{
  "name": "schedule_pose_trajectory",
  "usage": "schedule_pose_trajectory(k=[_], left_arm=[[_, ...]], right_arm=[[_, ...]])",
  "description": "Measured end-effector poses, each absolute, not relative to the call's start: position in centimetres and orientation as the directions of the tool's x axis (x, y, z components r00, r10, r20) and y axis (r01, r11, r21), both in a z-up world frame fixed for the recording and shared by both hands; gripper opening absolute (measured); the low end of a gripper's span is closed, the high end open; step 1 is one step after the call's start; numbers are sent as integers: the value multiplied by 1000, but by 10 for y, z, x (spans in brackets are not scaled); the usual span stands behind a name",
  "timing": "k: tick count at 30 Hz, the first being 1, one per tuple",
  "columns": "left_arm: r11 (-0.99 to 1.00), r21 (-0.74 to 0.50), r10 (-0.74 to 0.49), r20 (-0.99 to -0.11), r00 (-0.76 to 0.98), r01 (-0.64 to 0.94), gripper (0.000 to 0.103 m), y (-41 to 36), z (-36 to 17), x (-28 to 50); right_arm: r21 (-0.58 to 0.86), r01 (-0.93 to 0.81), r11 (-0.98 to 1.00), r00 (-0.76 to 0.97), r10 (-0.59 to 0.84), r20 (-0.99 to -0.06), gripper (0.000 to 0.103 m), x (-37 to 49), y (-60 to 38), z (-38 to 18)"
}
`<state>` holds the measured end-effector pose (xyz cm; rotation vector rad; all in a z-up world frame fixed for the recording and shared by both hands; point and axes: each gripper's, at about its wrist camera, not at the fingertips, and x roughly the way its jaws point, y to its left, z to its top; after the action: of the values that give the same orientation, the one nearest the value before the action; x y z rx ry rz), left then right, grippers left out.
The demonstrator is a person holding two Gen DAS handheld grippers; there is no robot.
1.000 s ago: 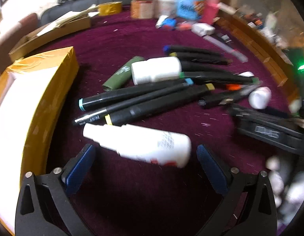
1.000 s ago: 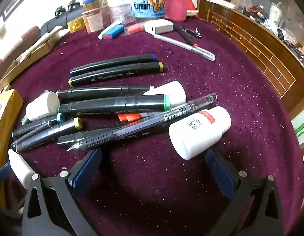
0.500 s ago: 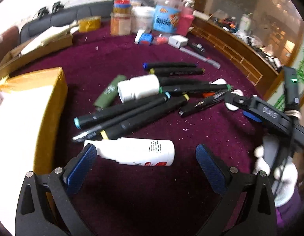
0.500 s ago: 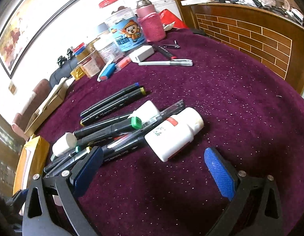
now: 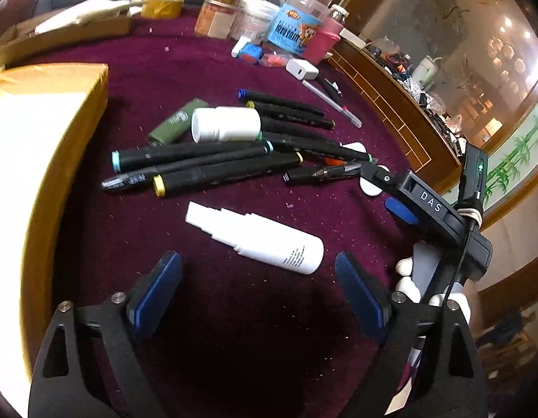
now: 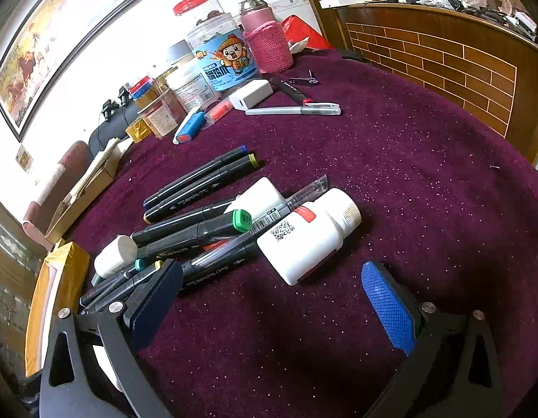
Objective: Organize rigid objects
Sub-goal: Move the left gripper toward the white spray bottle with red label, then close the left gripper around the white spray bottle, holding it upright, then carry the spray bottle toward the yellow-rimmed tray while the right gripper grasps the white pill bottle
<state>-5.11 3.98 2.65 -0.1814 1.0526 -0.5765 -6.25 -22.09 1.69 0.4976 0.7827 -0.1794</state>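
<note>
A white spray bottle (image 5: 255,240) lies on the purple cloth just ahead of my left gripper (image 5: 258,292). Its jaws are closing, the blue pads (image 5: 157,292) stand either side of the bottle's near end, and neither touches it. Beyond it lies a pile of black markers (image 5: 206,167) with a white pill bottle (image 5: 227,125) and a green tube (image 5: 174,125). My right gripper (image 6: 272,299) is open, and a second white pill bottle (image 6: 310,237) with a red label rests just ahead of its pads. In the left wrist view this gripper (image 5: 383,191) sits at the pile's right end.
A yellow-taped box (image 5: 42,160) stands at the left, close to my left finger. Jars and a pink flask (image 5: 293,31) line the far edge, with a white charger (image 5: 302,69) and a white pen (image 5: 333,102) nearby. A wooden rail (image 5: 401,111) borders the right.
The left view has swung, so the spray bottle now lies higher and angled, and the right gripper has come into view. The left pads stand slightly closer. The right view rolled, then held still.
</note>
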Motion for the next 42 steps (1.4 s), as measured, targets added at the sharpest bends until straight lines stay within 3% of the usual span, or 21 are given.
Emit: schedule_pose_trajectory(k=[4,7,8,9,10,12,13,18,19,21,22,23,24,29,38,42], left_arm=[[867,-414,-493,-793,357,278,92,20,20,-45],[905,-331,-418,-813,406,269,90,-3,19,-40],[916,-288,-386,-822,420,279,80,-7,18,-38],[930,-212,-333,-832,444,301,59,-12,18,-42],[929,-161,-308,-835,456,333,49,-11,19,-48],[915,-195,-345,-833,433,354,29,6,19,-54],[914,-214,-355,-833,424,345,27,17,18,-55],[910,-274,-389,-823,415,311,28,34,17,-53],[914,-255,-376,-822,427,315,32,29,17,-53],[907,-227,-378,-809,450,354,59,13,17,-55],[910,-207,-366,-808,461,361,59,3,18,-52],[916,-158,-336,-804,491,368,48,-2,17,-54],[914,-164,-345,-795,499,371,26,-4,17,-54],[850,-415,-526,-710,467,326,27,37,25,-65],[767,-528,-639,-584,501,364,27,82,56,-99],[750,-542,-658,-551,513,380,27,92,64,-111]], right_arm=[[363,336,869,701,26,-713,101,-62,-221,17],[363,338,868,701,25,-713,101,-62,-221,17],[363,340,868,701,23,-713,101,-62,-221,17],[362,343,867,701,21,-713,101,-62,-220,17],[363,346,866,701,19,-713,101,-62,-221,17],[366,351,862,702,16,-712,101,-63,-221,17],[368,351,861,703,17,-711,101,-63,-222,17],[367,352,861,703,17,-711,101,-63,-222,17],[367,351,861,702,17,-712,101,-63,-222,17],[367,352,861,702,17,-712,101,-63,-222,17],[368,351,861,702,18,-712,101,-63,-222,17],[371,351,860,704,20,-710,101,-64,-223,17],[376,350,858,705,23,-709,101,-64,-224,17],[395,337,855,699,54,-713,101,-65,-228,19],[303,323,896,662,15,-750,99,-70,-228,61],[129,350,928,576,-104,-811,92,-48,-230,61]])
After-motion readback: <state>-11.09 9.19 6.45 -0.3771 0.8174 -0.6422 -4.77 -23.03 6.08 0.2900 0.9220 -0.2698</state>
